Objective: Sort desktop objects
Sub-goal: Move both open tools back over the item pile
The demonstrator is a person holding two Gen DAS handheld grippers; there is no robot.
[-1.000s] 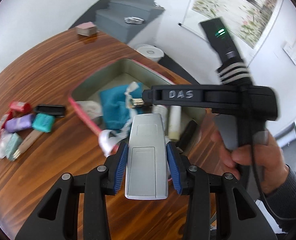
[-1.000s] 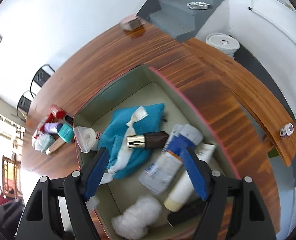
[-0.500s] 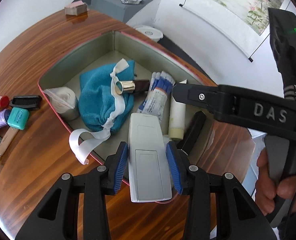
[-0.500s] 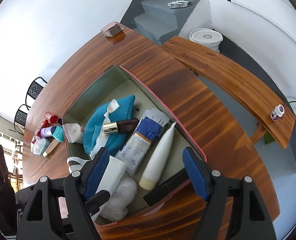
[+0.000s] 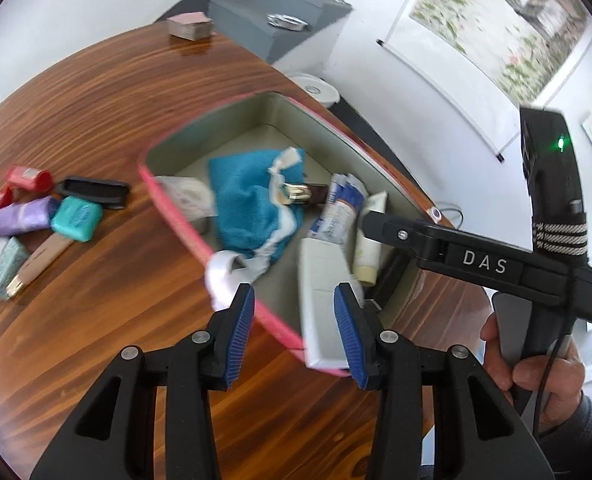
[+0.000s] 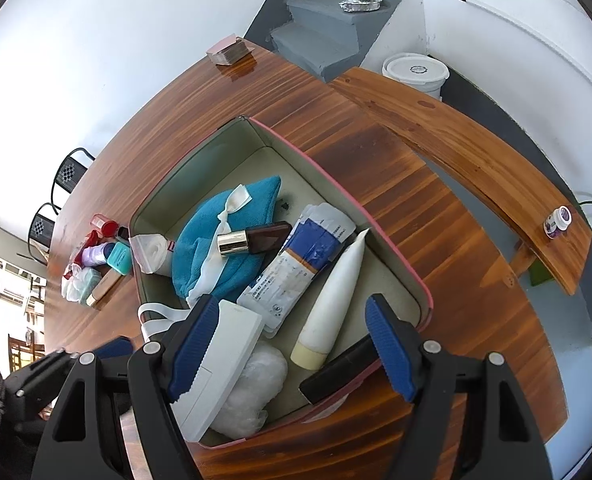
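A white flat device [image 5: 320,300] leans inside the pink-rimmed box [image 5: 176,216], its near end over the rim. My left gripper [image 5: 294,328] is open around it: the right pad touches its side, the left pad stands clear of it. In the right wrist view the device [image 6: 224,356] lies beside a clear plastic wad [image 6: 256,384]. My right gripper [image 6: 290,320] hangs open above the box [image 6: 336,184], holding nothing. In the box lie a blue pouch [image 6: 224,240], a brown bottle [image 6: 256,238], a blue-white packet [image 6: 300,256] and a white tube [image 6: 336,292].
Several small items lie on the wooden table left of the box, among them a teal soap [image 5: 76,218], a purple roll [image 5: 24,216] and a black comb [image 5: 92,192]. A pink block [image 6: 230,50] sits at the far edge. A wooden bench [image 6: 456,148] stands to the right.
My left gripper's pads have come off the white device, which now rests in the box against the near rim. The left gripper has shifted left. My right gripper has hardly moved.
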